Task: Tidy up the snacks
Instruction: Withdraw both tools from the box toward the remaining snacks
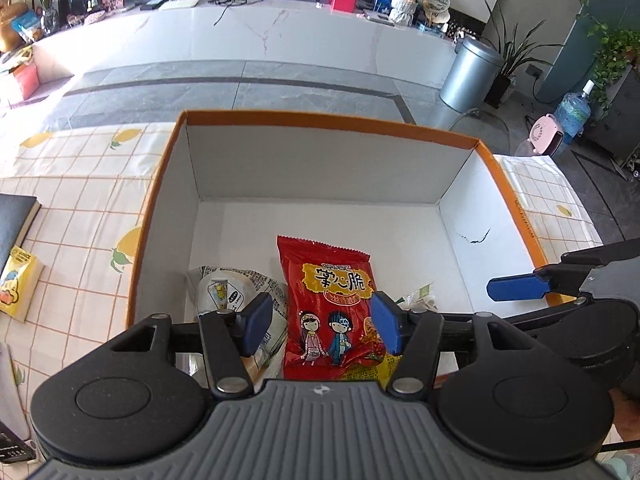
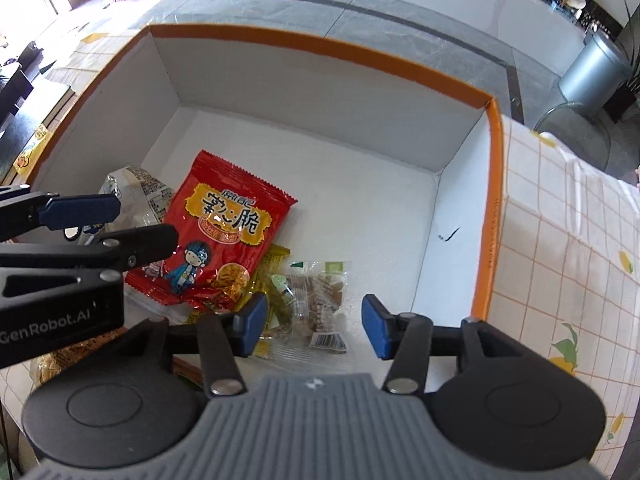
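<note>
A red snack packet (image 1: 330, 308) lies in the near part of the orange-rimmed white box (image 1: 320, 120), on top of a white packet (image 1: 224, 288). My left gripper (image 1: 322, 326) hangs open over the red packet, its blue pads on either side without gripping. In the right wrist view the red packet (image 2: 224, 232) lies beside a clear packet of brown snacks (image 2: 316, 292) and a yellow packet (image 2: 272, 264). My right gripper (image 2: 314, 326) is open above the clear packet. The left gripper's fingers (image 2: 80, 208) show at the left.
The box (image 2: 490, 200) stands on a checked tablecloth with lemon prints (image 1: 80, 200). A yellow packet (image 1: 18, 284) and a dark book (image 1: 14, 220) lie left of the box. A grey bin (image 1: 470, 74) and plants stand on the floor beyond.
</note>
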`<state>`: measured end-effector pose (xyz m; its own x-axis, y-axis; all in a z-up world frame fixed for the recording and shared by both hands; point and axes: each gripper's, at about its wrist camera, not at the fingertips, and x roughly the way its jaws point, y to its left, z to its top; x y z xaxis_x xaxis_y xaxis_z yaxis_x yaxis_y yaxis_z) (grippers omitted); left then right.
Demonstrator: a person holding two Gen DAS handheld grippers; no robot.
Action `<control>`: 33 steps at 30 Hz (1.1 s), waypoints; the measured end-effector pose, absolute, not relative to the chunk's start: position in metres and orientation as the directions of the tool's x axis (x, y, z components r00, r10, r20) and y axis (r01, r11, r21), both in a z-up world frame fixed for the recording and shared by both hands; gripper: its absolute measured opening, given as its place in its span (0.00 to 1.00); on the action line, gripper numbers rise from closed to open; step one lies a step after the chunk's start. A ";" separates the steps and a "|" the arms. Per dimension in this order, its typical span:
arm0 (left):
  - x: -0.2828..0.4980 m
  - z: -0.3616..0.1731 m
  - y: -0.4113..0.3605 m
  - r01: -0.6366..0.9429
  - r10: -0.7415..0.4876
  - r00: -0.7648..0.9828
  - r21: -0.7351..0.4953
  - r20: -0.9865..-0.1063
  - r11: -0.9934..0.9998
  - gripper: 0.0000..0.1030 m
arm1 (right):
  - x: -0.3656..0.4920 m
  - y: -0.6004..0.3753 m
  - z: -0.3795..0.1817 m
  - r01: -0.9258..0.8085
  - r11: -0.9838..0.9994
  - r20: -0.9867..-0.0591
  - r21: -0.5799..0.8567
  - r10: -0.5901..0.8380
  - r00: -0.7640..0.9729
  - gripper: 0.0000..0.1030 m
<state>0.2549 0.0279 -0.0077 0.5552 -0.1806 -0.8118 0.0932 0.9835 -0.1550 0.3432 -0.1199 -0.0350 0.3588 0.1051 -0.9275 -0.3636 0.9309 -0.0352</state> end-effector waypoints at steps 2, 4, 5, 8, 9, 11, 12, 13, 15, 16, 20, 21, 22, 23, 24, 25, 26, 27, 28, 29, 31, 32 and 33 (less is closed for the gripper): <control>0.242 0.003 0.023 0.103 -0.171 0.592 -0.137 -0.788 0.985 0.68 | 0.326 -0.121 -0.024 -0.370 0.927 -0.906 -0.051 0.113 0.408 0.53; 0.229 0.011 0.021 0.113 -0.168 0.619 -0.125 -0.768 0.986 0.69 | 0.308 -0.127 -0.019 -0.377 0.924 -0.884 -0.068 0.120 0.452 0.54; 0.222 0.015 0.020 0.119 -0.168 0.630 -0.119 -0.759 0.986 0.69 | 0.299 -0.129 -0.014 -0.375 0.924 -0.868 -0.080 0.120 0.482 0.54; 0.204 0.023 0.018 0.128 -0.166 0.655 -0.108 -0.738 0.986 0.69 | 0.271 -0.133 0.002 -0.375 0.919 -0.816 -0.123 0.122 0.566 0.55; 0.197 0.026 0.017 0.129 -0.165 0.664 -0.106 -0.729 0.986 0.69 | 0.262 -0.134 0.006 -0.371 0.920 -0.799 -0.128 0.125 0.588 0.56; 0.185 0.029 0.017 0.129 -0.165 0.676 -0.105 -0.718 0.986 0.70 | 0.244 -0.137 0.010 -0.373 0.919 -0.768 -0.130 0.145 0.624 0.57; 0.179 0.031 0.018 0.130 -0.167 0.682 -0.107 -0.712 0.986 0.70 | 0.235 -0.138 0.011 -0.374 0.918 -0.755 -0.132 0.151 0.638 0.58; 0.174 0.032 0.019 0.132 -0.169 0.686 -0.107 -0.708 0.985 0.70 | 0.225 -0.140 0.015 -0.373 0.918 -0.741 -0.135 0.156 0.654 0.59; 0.163 0.034 0.019 0.137 -0.174 0.691 -0.108 -0.701 0.985 0.70 | 0.210 -0.142 0.014 -0.373 0.919 -0.725 -0.127 0.170 0.667 0.59; 0.157 0.034 0.020 0.138 -0.175 0.694 -0.111 -0.699 0.984 0.70 | 0.202 -0.143 0.013 -0.370 0.922 -0.718 -0.115 0.180 0.672 0.59; 0.134 0.032 0.020 0.137 -0.178 0.697 -0.115 -0.695 0.984 0.71 | 0.172 -0.148 0.006 -0.351 0.935 -0.694 -0.060 0.213 0.687 0.59; 0.129 0.030 0.020 0.135 -0.177 0.697 -0.116 -0.694 0.984 0.71 | 0.165 -0.149 0.004 -0.343 0.938 -0.685 -0.053 0.216 0.696 0.59; 0.122 0.027 0.022 0.130 -0.179 0.698 -0.122 -0.694 0.984 0.71 | 0.156 -0.149 0.001 -0.333 0.942 -0.674 -0.045 0.217 0.706 0.59; 0.117 0.024 0.023 0.125 -0.181 0.697 -0.131 -0.694 0.984 0.71 | 0.148 -0.150 -0.003 -0.324 0.945 -0.667 -0.040 0.216 0.713 0.59; 0.112 0.021 0.024 0.119 -0.184 0.693 -0.140 -0.697 0.983 0.71 | 0.142 -0.150 -0.006 -0.315 0.949 -0.662 -0.034 0.215 0.718 0.59; 0.106 0.016 0.025 0.116 -0.188 0.690 -0.150 -0.699 0.982 0.71 | 0.131 -0.150 -0.011 -0.302 0.953 -0.655 -0.021 0.215 0.724 0.59; 0.101 0.012 0.026 0.116 -0.192 0.689 -0.155 -0.698 0.981 0.71 | 0.125 -0.151 -0.015 -0.294 0.956 -0.651 -0.008 0.218 0.728 0.59; 0.096 0.007 0.027 0.116 -0.193 0.689 -0.157 -0.699 0.981 0.71 | 0.118 -0.151 -0.020 -0.286 0.958 -0.645 0.002 0.219 0.732 0.59; 0.093 0.002 0.028 0.115 -0.193 0.686 -0.157 -0.701 0.981 0.71 | 0.112 -0.151 -0.024 -0.276 0.961 -0.642 0.009 0.217 0.735 0.59; 0.090 -0.002 0.029 0.115 -0.192 0.683 -0.156 -0.705 0.981 0.71 | 0.106 -0.152 -0.030 -0.268 0.963 -0.641 0.015 0.215 0.737 0.59; 0.082 -0.011 0.034 0.118 -0.187 0.683 -0.146 -0.706 0.982 0.71 | 0.098 -0.151 -0.039 -0.261 0.965 -0.641 0.015 0.209 0.739 0.59; 0.079 -0.015 0.036 0.115 -0.182 0.684 -0.142 -0.706 0.983 0.71 | 0.094 -0.150 -0.043 -0.256 0.967 -0.640 0.009 0.202 0.741 0.59; 0.077 -0.018 0.038 0.112 -0.179 0.685 -0.141 -0.706 0.984 0.71 | 0.090 -0.149 -0.048 -0.253 0.968 -0.640 0.003 0.196 0.743 0.59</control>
<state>0.0768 0.0379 -0.0183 0.6849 -0.1795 -0.7062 0.1121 0.9836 -0.1413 0.0901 -0.1489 -0.0480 0.7430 0.1960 -0.6400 -0.2528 0.9675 0.0028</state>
